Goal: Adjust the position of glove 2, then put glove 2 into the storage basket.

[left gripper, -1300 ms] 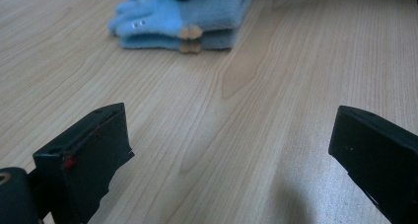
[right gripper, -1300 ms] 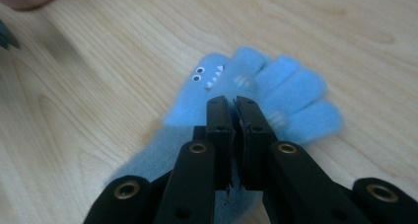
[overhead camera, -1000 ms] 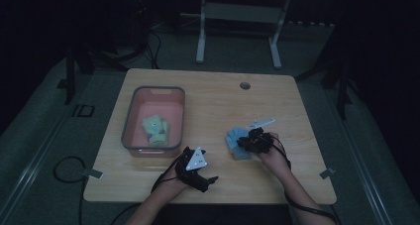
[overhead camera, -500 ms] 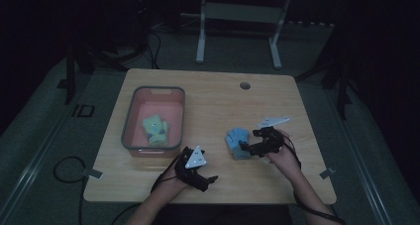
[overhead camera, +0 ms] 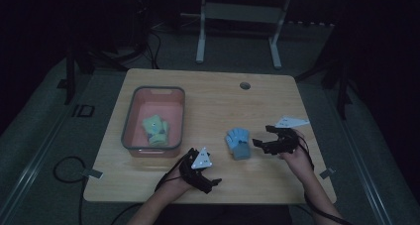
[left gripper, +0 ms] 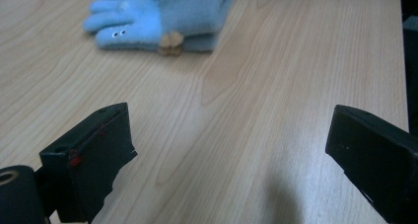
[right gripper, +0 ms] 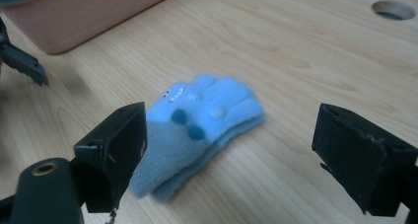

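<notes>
A pair of light blue gloves (overhead camera: 237, 142) lies stacked flat on the wooden table (overhead camera: 213, 101), right of centre. My right gripper (overhead camera: 262, 136) hovers just right of the gloves and points at them. Its jaws have just been opening and now stand wide, with nothing pressed between them. In the right gripper view the blue gloves (right gripper: 202, 123) lie on the table ahead of that gripper (right gripper: 229, 135). My left gripper (overhead camera: 210, 173) rests near the front edge, open and empty. In the left gripper view the blue gloves (left gripper: 162, 14) lie well beyond its wide jaws (left gripper: 231, 135).
A pink bin (overhead camera: 130, 117) stands at the left of the table with green gloves (overhead camera: 156, 130) inside; its wall (right gripper: 98, 12) is at the top left of the right gripper view. A round cable hole (overhead camera: 244, 85) sits near the far edge. Metal stand legs (overhead camera: 200, 36) rise beyond the table.
The right gripper was shut on the blue gloves; it has opened and drawn back to the right, leaving them on the table. The left gripper has stayed put.
</notes>
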Available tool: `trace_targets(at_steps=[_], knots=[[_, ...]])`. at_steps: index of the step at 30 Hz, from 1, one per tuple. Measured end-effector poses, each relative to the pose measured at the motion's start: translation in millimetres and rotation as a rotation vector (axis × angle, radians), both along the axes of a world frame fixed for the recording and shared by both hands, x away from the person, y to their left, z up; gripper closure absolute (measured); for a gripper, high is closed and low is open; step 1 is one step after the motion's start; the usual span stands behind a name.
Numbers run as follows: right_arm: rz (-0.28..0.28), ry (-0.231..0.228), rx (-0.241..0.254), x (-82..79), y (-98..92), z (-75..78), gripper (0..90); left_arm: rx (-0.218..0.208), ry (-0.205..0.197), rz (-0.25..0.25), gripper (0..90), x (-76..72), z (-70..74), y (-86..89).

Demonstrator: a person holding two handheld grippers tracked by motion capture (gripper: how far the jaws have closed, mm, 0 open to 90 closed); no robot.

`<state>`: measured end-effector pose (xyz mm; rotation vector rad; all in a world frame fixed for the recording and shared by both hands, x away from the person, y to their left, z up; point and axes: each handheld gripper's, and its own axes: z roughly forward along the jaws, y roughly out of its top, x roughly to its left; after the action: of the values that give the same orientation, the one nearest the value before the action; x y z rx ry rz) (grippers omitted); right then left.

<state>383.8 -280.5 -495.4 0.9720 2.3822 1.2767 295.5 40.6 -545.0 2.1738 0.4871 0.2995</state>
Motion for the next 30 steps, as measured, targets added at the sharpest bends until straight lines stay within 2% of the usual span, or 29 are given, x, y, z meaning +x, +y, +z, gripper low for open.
trace_targets(at_steps=[4,5,13,20,23,24,27,30], knots=[[-0.006,-0.009,-0.008,0.0,-4.7,5.1,13.6,-0.011,-0.005,-0.010,3.6,1.6,2.8,-3.9],[-0.003,0.005,-0.007,0.2,-6.4,6.9,13.5,-0.017,-0.003,-0.013,3.6,1.9,3.3,-4.7],[0.008,0.009,-0.009,1.4,-9.7,6.3,13.5,-0.004,-0.015,-0.046,3.8,4.8,8.0,-15.3],[0.013,0.053,0.039,6.5,-10.2,5.9,12.5,-0.010,-0.038,-0.084,3.8,8.3,18.1,-27.7],[0.007,0.059,0.051,9.3,-7.4,5.2,12.5,-0.006,-0.076,-0.100,4.9,12.0,24.8,-35.0],[0.022,0.082,0.067,10.9,-6.9,4.5,12.1,-0.010,-0.084,-0.104,5.4,13.2,26.1,-36.8],[0.036,0.101,0.085,14.0,-5.4,2.1,11.9,-0.003,-0.108,-0.125,5.9,19.3,29.9,-45.8],[0.036,0.093,0.079,19.2,-5.7,-0.4,18.6,0.014,-0.133,-0.154,8.0,24.1,29.7,-56.7]])
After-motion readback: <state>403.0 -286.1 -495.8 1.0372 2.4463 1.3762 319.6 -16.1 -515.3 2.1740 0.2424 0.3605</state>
